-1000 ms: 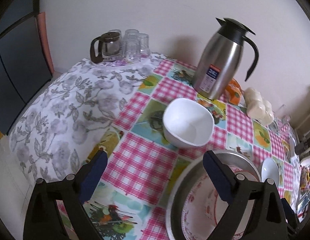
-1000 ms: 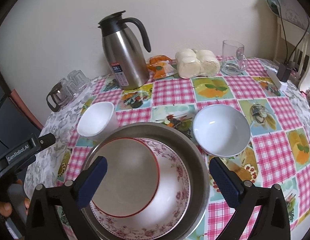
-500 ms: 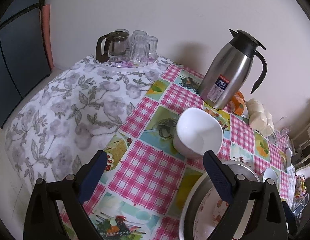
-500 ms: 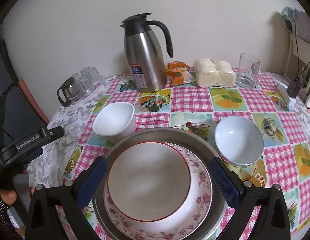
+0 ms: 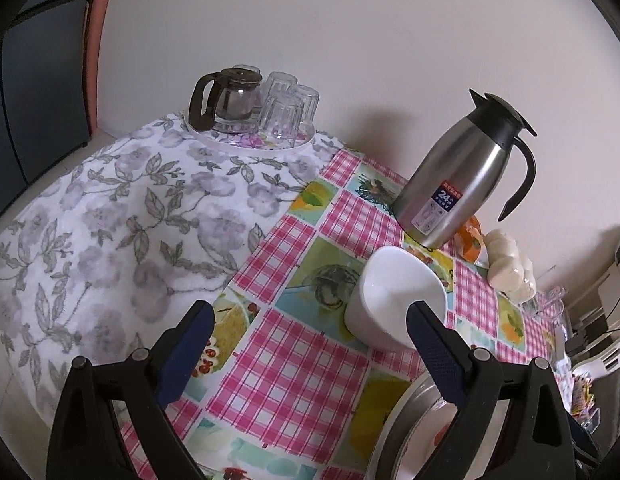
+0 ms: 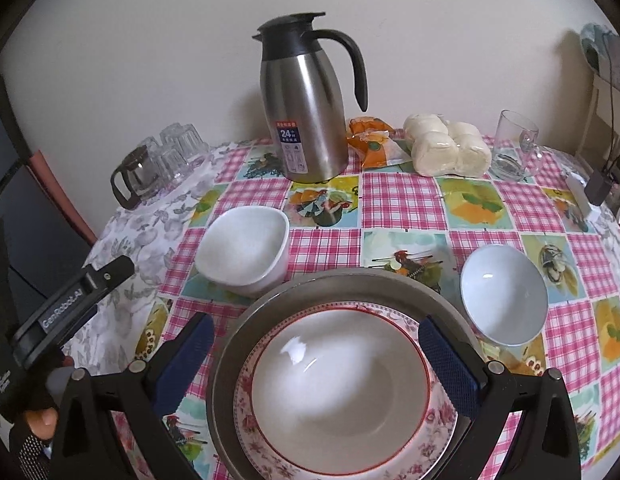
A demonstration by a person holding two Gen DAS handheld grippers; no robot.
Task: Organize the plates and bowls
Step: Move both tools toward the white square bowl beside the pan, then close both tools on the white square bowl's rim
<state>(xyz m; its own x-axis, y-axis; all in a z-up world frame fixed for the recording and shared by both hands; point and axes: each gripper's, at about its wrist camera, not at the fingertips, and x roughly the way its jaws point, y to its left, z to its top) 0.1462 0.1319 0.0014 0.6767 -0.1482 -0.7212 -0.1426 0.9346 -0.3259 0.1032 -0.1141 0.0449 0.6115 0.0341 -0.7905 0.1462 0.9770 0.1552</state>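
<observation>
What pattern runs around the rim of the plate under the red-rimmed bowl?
Pink flowers on white, on the plate; clearest in the right wrist view.

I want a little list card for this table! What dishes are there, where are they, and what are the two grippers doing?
stack: red-rimmed bowl in floral plate in metal basin
loose dishes: square white bowl left of the stack, round white bowl to its right
behind: steel flask
left gripper: open, empty, near the square white bowl
right gripper: open, empty, over the stack
</observation>
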